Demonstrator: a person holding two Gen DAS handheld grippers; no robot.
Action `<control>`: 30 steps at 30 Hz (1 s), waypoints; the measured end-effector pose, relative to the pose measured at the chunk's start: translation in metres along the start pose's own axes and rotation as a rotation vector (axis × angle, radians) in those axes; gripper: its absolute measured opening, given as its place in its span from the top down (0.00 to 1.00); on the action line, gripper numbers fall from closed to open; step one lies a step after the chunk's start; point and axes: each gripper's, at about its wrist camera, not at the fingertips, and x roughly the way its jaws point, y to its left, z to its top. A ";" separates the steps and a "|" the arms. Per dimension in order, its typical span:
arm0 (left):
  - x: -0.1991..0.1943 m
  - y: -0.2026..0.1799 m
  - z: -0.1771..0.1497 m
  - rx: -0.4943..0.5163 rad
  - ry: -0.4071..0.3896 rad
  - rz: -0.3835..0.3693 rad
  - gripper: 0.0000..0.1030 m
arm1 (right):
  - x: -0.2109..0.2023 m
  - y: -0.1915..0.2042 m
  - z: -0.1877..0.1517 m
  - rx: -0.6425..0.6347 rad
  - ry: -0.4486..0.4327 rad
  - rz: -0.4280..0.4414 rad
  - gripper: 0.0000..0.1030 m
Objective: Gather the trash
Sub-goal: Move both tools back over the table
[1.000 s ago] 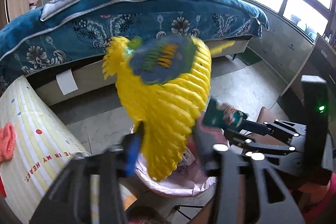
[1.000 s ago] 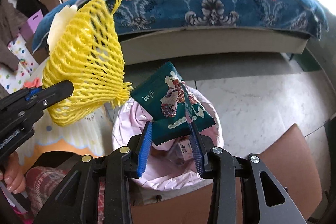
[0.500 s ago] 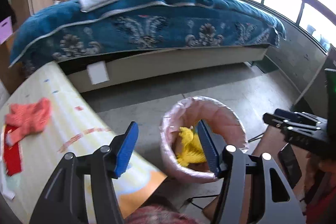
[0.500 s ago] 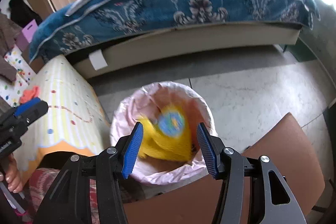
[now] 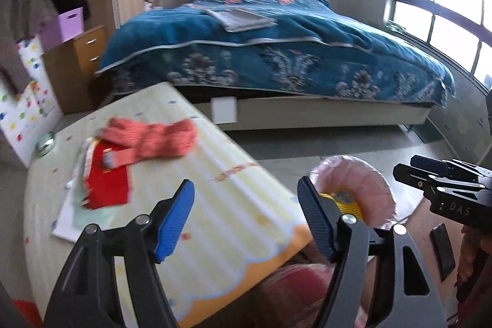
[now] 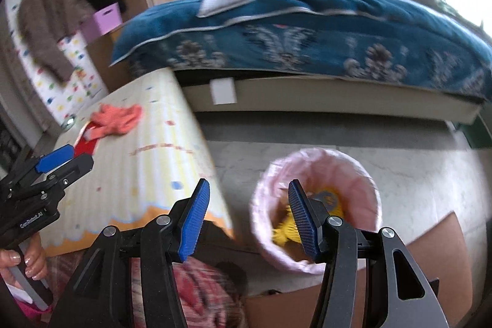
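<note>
A: How were the jaws found, and where was the trash?

B: Both pairs were seen spread wide with nothing between them. The left gripper (image 5: 246, 223) was held over the yellow-striped tabletop (image 5: 215, 214); the right gripper (image 6: 249, 217) was held at lower centre of its frame, beside the pink-lined waste bin (image 6: 366, 183). A yellow foam fruit net (image 6: 286, 231) was seen lying inside that bin.

A: What was left on the tabletop?

B: At left of the left wrist frame, a crumpled coral cloth (image 5: 153, 137) was seen lying partly over a flat red packet (image 5: 107, 189), which rested on a white sheet of paper (image 5: 66, 220). Whether the cloth counted as trash could not be told.

A: What could be judged to go wrong?

B: The packet lay flat, so it might be missed or pushed along by the jaws if it were approached from above without an edge being caught. The cloth overlapped it, so both might be lifted together, and the paper beneath might be dragged off the tabletop. The bin stood off the tabletop's lower right corner, so light wrappers released too early might be dropped on the floor (image 6: 415, 162).
</note>
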 end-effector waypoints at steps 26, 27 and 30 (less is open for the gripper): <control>-0.064 0.122 -0.032 -0.208 -0.025 0.282 0.23 | -0.004 0.124 0.014 -0.203 -0.041 0.191 0.44; -0.063 0.125 -0.033 -0.214 -0.023 0.275 0.23 | -0.004 0.126 0.015 -0.203 -0.042 0.186 0.44; -0.063 0.136 -0.036 -0.238 -0.027 0.309 0.23 | 0.006 0.137 0.021 -0.199 -0.028 0.169 0.44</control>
